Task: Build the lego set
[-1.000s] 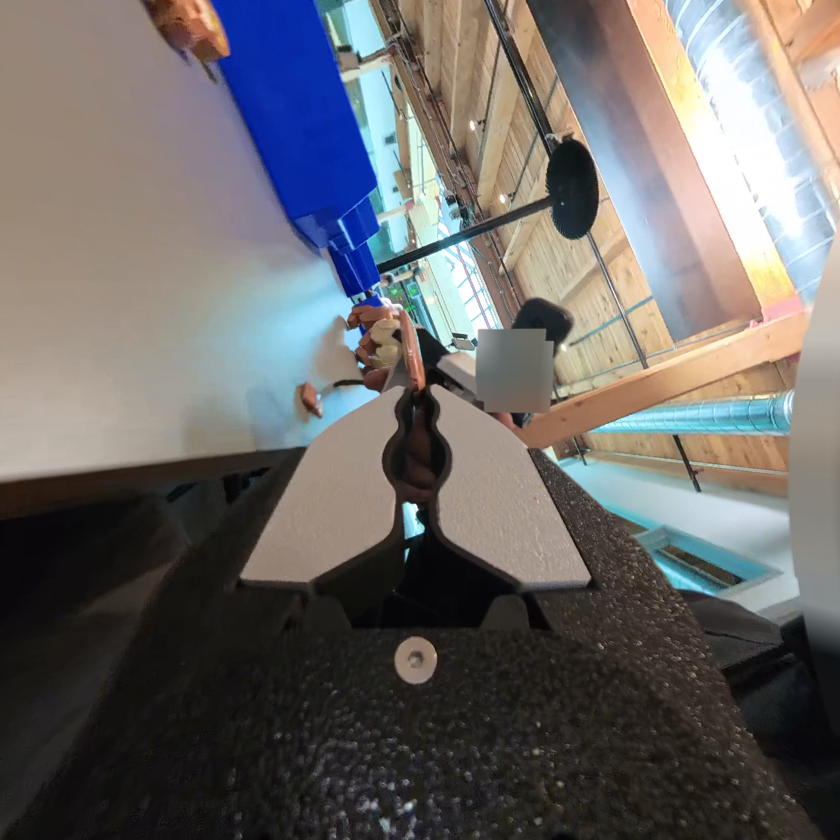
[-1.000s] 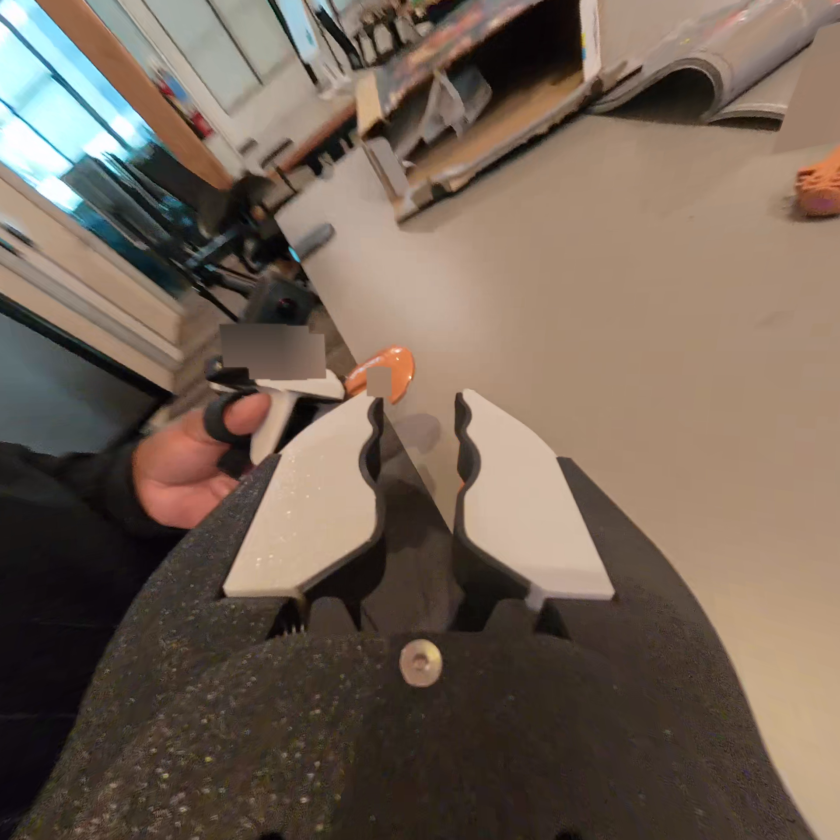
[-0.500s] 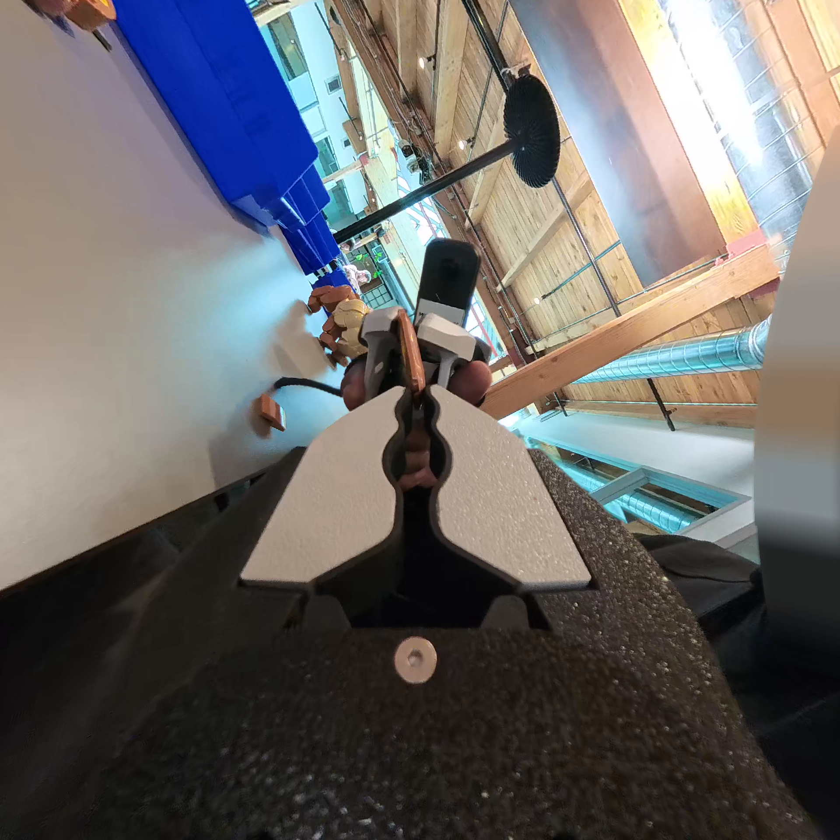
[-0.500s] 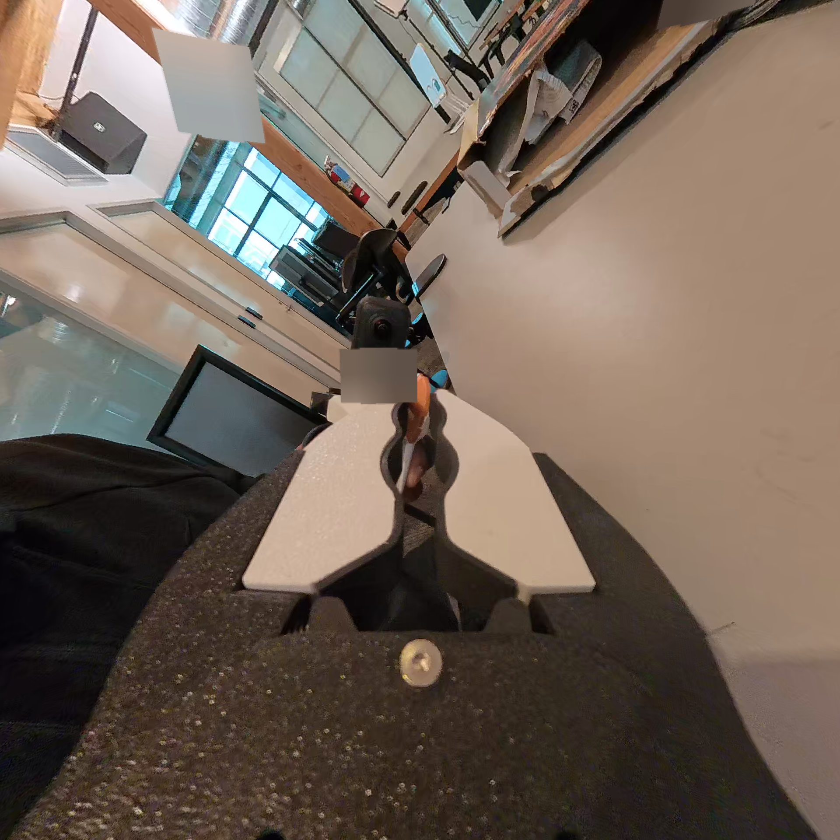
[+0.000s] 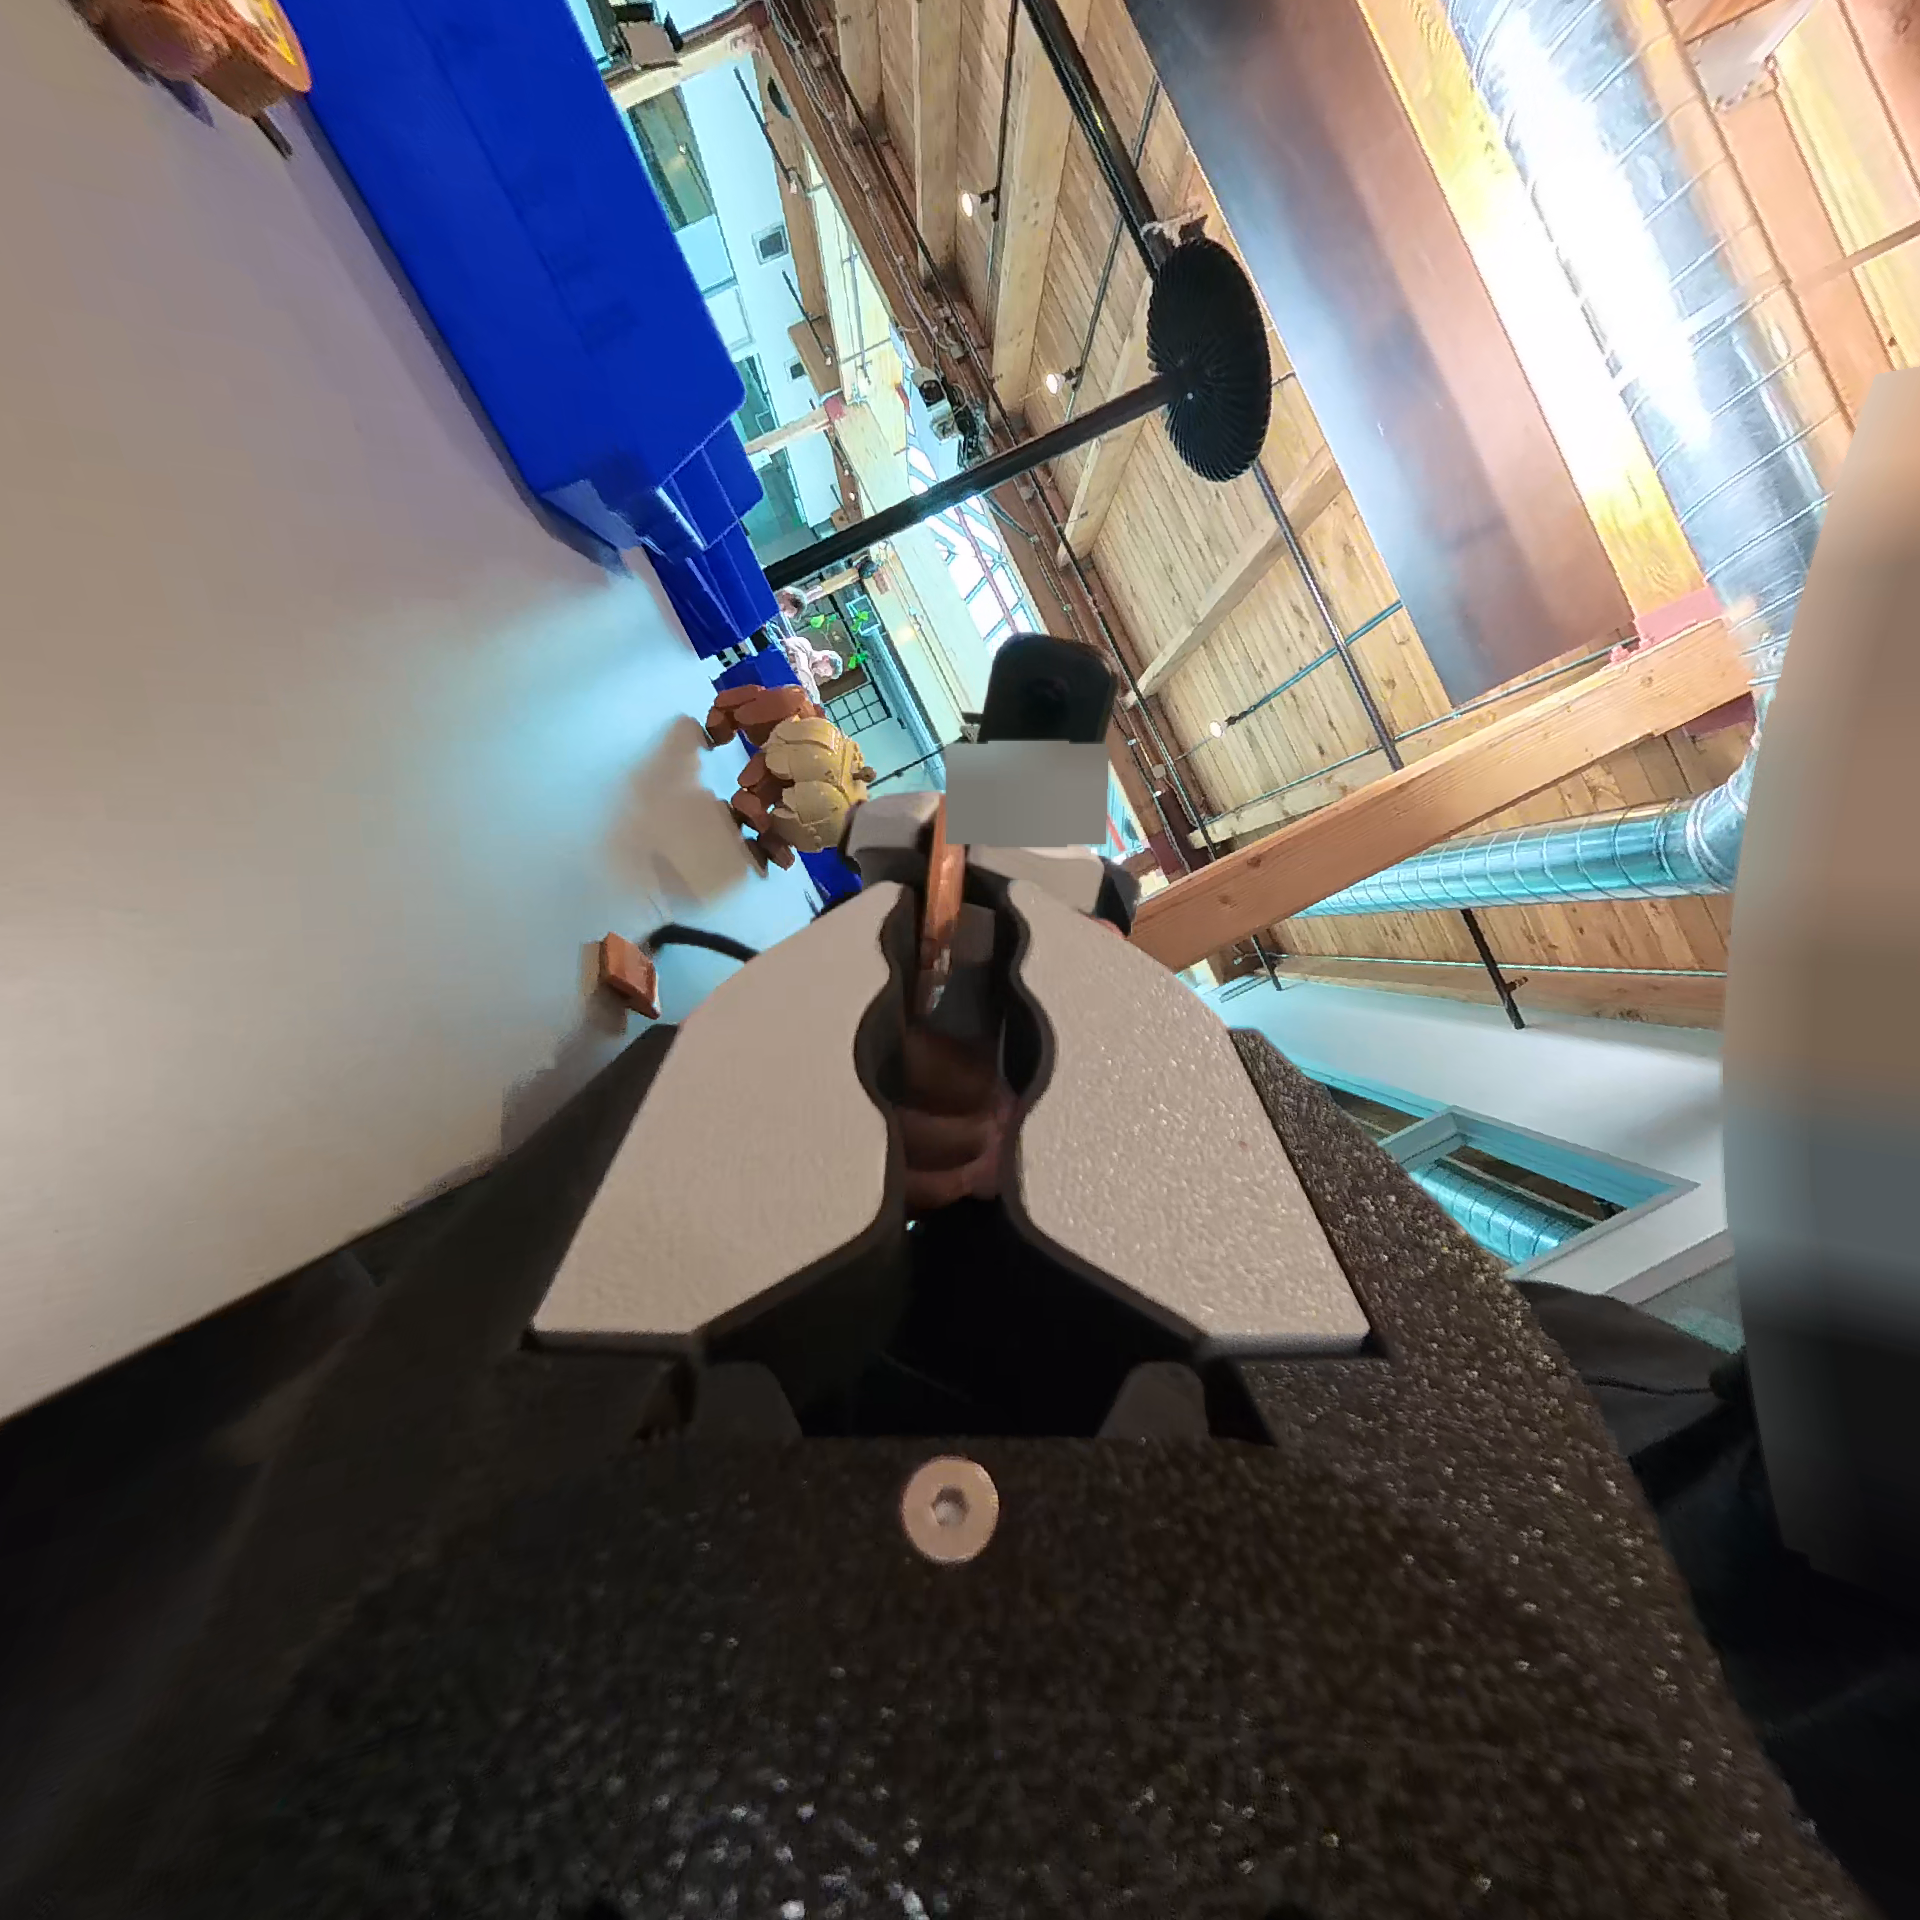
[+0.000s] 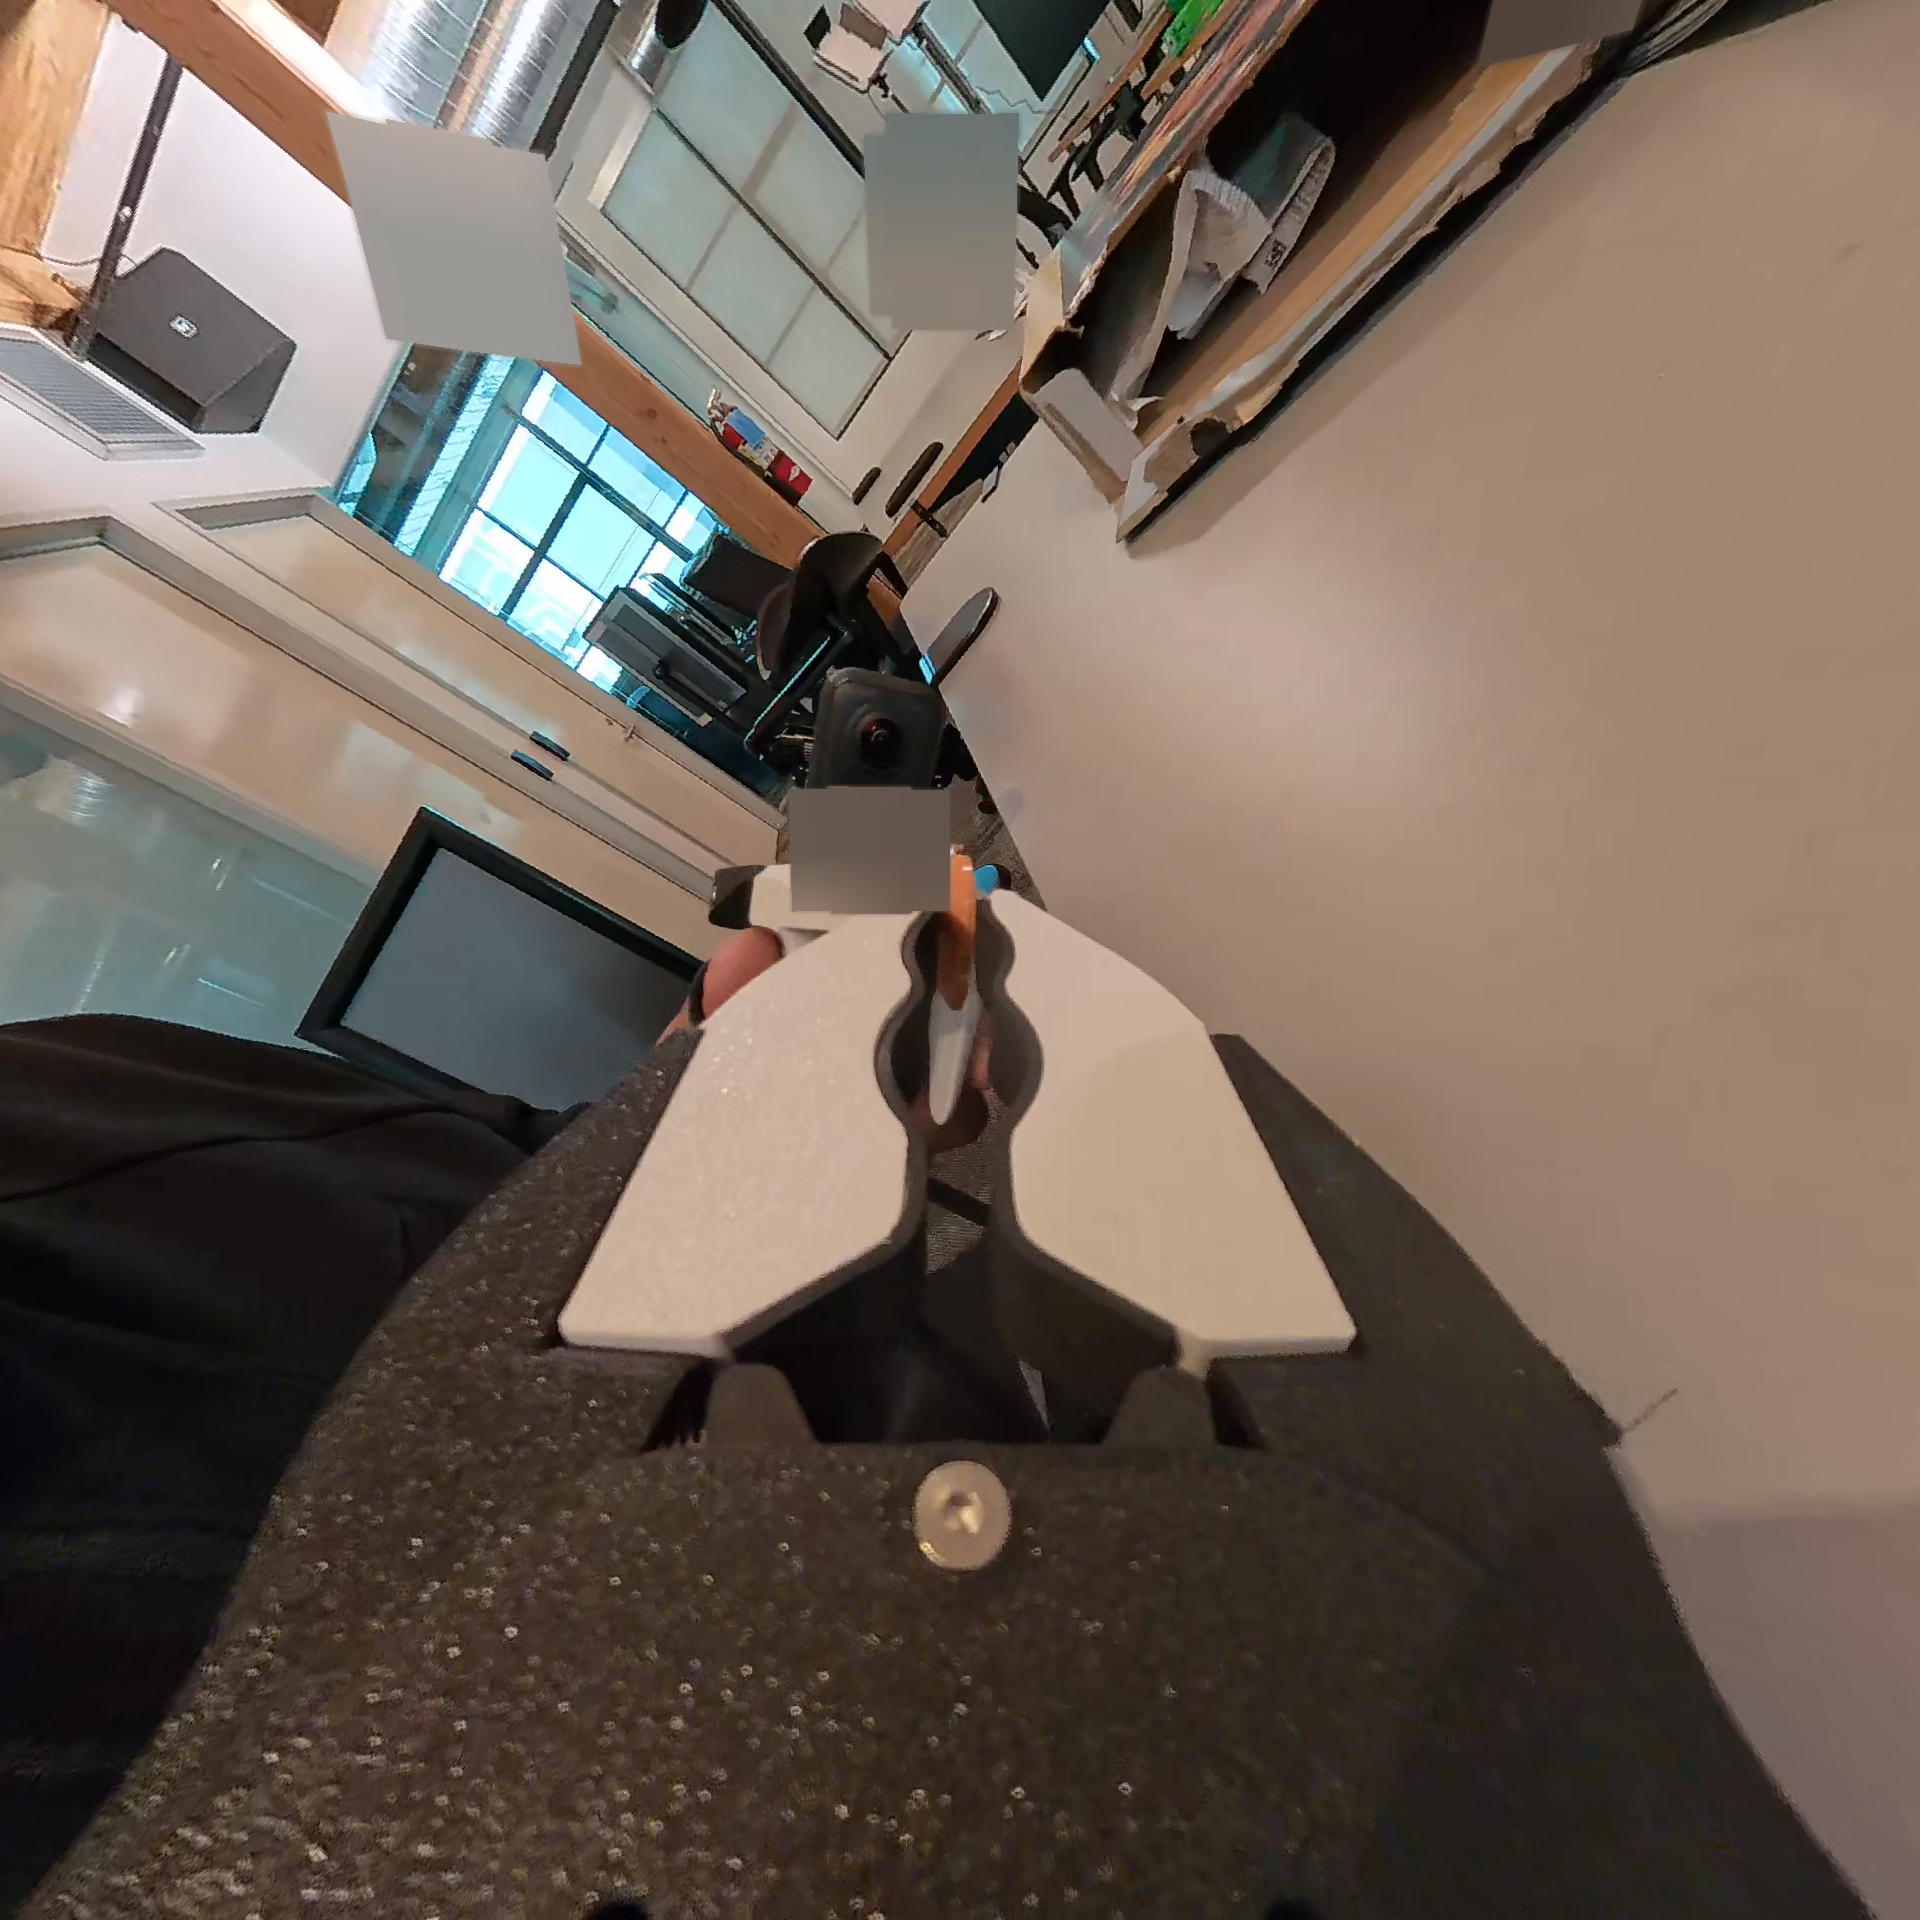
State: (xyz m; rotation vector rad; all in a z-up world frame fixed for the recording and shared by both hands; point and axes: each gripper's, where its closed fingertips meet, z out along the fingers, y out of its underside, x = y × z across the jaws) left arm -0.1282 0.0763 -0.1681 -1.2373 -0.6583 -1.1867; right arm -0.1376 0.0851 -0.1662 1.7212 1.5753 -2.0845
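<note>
Both grippers meet nose to nose above the near table edge [image 6: 1558, 831]. The left gripper [image 5: 951, 914] pinches a thin brown lego piece [image 5: 943, 883], and the right gripper [image 6: 961, 935] is pressed together on that same orange-brown piece [image 6: 964, 925], seen edge-on. Far along the table sits a tan-and-brown partial model [image 5: 800, 779], with a loose brown brick [image 5: 631, 966] nearer. My read: early to midway, this piece unattached, plenty left to build.

brown lego plate [image 5: 943, 904]: mostly hidden between claws | cardboard box [image 6: 1247, 343]: cut by top edge
</note>
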